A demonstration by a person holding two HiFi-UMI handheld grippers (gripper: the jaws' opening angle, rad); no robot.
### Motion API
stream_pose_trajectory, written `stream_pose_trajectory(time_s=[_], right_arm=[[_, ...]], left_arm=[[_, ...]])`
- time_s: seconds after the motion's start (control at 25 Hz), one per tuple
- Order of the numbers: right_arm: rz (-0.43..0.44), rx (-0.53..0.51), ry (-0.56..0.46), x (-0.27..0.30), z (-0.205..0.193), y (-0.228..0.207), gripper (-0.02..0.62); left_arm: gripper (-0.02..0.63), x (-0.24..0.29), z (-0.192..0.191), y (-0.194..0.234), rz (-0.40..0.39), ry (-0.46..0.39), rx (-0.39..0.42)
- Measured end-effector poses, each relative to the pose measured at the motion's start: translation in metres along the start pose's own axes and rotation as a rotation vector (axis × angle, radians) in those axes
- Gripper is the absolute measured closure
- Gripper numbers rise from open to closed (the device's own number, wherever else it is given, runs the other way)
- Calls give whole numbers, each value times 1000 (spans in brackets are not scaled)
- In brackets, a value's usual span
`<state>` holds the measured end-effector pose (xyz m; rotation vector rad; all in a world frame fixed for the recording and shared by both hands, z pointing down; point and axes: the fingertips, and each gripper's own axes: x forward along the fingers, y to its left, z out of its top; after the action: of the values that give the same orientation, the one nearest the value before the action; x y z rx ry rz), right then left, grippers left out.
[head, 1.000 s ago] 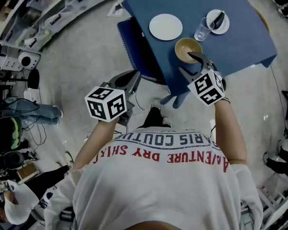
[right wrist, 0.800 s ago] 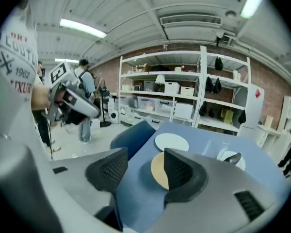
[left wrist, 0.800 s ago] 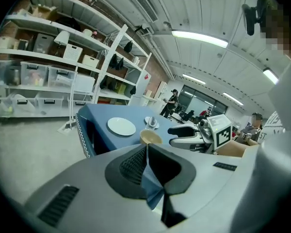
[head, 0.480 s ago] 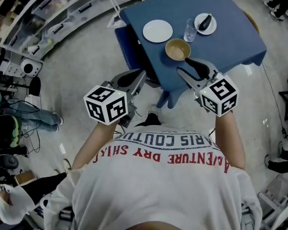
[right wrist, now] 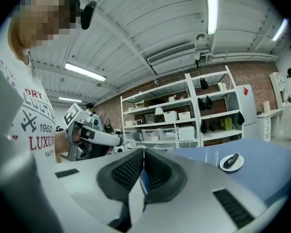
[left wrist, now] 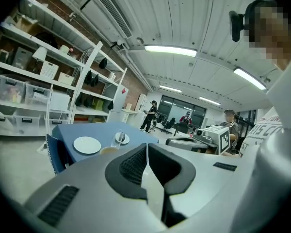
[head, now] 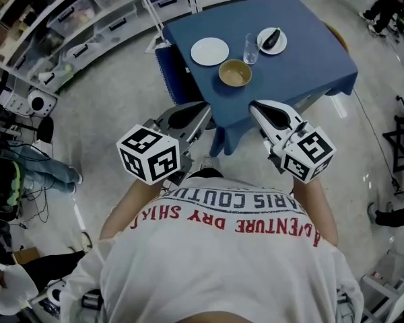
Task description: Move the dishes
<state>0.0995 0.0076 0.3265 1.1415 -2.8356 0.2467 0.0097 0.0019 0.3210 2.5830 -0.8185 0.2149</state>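
**Both grippers shut and empty, short of the table's near corner**

The left gripper (head: 202, 109) was closed, its pads meeting with nothing between them. The right gripper (head: 254, 105) had just been closing; its jaws stood together, also on nothing. Both hung over the floor (head: 108, 106), one on either side of the near corner of the table (head: 310, 62) and well apart from every dish.

A blue cloth (head: 222, 130) covered the table and hung over its edges, drooping lowest at that near corner. The dishes sat grouped on the half of the top toward the left edge. The white plate (head: 209, 51) lay closest to that edge, and the tan bowl (head: 235, 73) was the dish nearest the grippers. The glass (head: 250, 48) stood upright just beyond the bowl. The saucer (head: 272, 40) lay just beside the glass on its far side and carried a dark oblong item (head: 272, 38) that I could not identify. None of the dishes touched another.

The half of the top toward the right corner was bare cloth. A chair (head: 167, 69) stood against the left edge, and shelving (head: 87, 19) ran along the room beyond it, with open floor between them.
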Motion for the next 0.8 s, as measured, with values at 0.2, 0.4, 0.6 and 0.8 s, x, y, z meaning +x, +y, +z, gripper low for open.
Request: stream_pose_trajectory(time_s=[0.2, 0.4, 0.6, 0.8], right_arm=[[-6, 19, -49, -18, 11, 4, 571], [-24, -1, -78, -33, 16, 10, 572], [-56, -36, -65, -43, 15, 11, 572], [-68, -11, -76, -44, 12, 10, 572]], left_arm=[[572, 4, 4, -24, -43, -9, 29], [572, 3, 9, -35, -61, -32, 44], [572, 2, 10, -42, -81, -42, 57], [572, 1, 7, -43, -89, -50, 65]])
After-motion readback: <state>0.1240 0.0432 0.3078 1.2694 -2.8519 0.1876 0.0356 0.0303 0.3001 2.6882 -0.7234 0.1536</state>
